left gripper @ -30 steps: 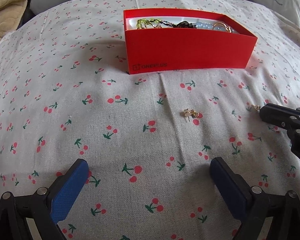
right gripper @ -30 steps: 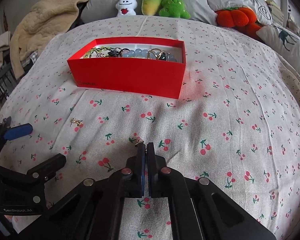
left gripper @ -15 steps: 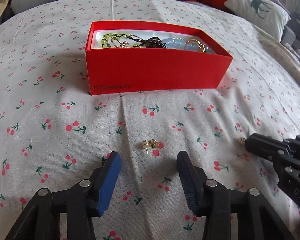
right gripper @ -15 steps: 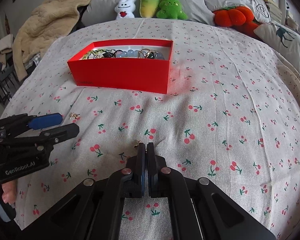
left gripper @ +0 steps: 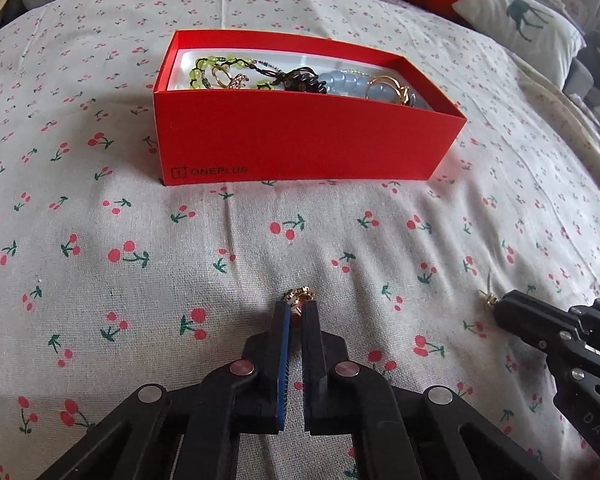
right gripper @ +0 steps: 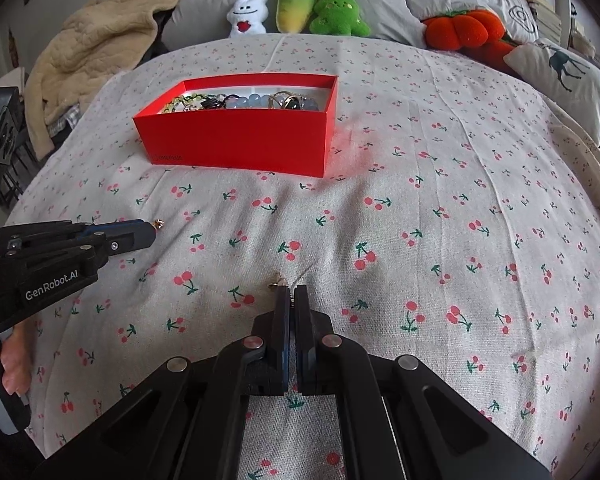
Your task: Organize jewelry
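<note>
A red box (left gripper: 300, 140) holding bracelets and rings stands on the cherry-print bedspread; it also shows in the right wrist view (right gripper: 236, 140). My left gripper (left gripper: 295, 308) is shut on a small gold earring (left gripper: 299, 293) at its fingertips, low over the cloth. It appears at the left of the right wrist view (right gripper: 150, 232) with the earring (right gripper: 158, 223) at its tip. My right gripper (right gripper: 291, 294) is shut on a second gold earring (right gripper: 279, 282), which also shows in the left wrist view (left gripper: 487, 295) at the right gripper's tip (left gripper: 498, 308).
Plush toys (right gripper: 296, 6) and pillows (right gripper: 560, 68) line the back of the bed. A beige blanket (right gripper: 96, 40) lies at the back left. The bedspread (right gripper: 440, 220) spreads wide to the right of the box.
My left gripper moved forward over the loose earring and shut on it. My right gripper stayed shut on its earring and barely moved.
</note>
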A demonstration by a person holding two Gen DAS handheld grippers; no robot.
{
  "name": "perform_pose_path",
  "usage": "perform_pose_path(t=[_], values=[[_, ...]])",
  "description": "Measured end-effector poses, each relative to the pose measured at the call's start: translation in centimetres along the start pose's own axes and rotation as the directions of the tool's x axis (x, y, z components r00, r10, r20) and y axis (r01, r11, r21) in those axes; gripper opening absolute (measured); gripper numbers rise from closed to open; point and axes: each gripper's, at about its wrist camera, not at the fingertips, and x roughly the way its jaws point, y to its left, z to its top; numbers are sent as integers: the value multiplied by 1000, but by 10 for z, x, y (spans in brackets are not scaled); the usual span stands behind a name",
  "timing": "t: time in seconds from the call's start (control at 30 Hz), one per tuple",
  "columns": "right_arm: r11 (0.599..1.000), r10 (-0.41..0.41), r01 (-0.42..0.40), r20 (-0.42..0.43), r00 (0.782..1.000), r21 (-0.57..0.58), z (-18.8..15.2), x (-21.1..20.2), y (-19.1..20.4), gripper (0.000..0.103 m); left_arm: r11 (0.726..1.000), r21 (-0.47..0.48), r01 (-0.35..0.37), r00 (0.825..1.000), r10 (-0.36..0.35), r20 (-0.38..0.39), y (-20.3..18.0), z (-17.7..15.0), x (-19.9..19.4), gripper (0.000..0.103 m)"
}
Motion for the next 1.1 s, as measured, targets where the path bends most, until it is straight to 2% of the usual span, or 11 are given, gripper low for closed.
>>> perform_pose_path(t=[0.63,0.93,1.1], values=[[999,-22,22,15,1000,31,10,-15,2,1,999,-22,40,999,-40,-12,-5,-2,-24,0],[1000,-9,8,35,999,29,31,-23,7,1,995,-53,79,996,-76,48,1,14,-47,0],[998,17,-20,46,999,55,49,-23,9,1,997,-37,65,996,-63,58,3,28,-57,0]])
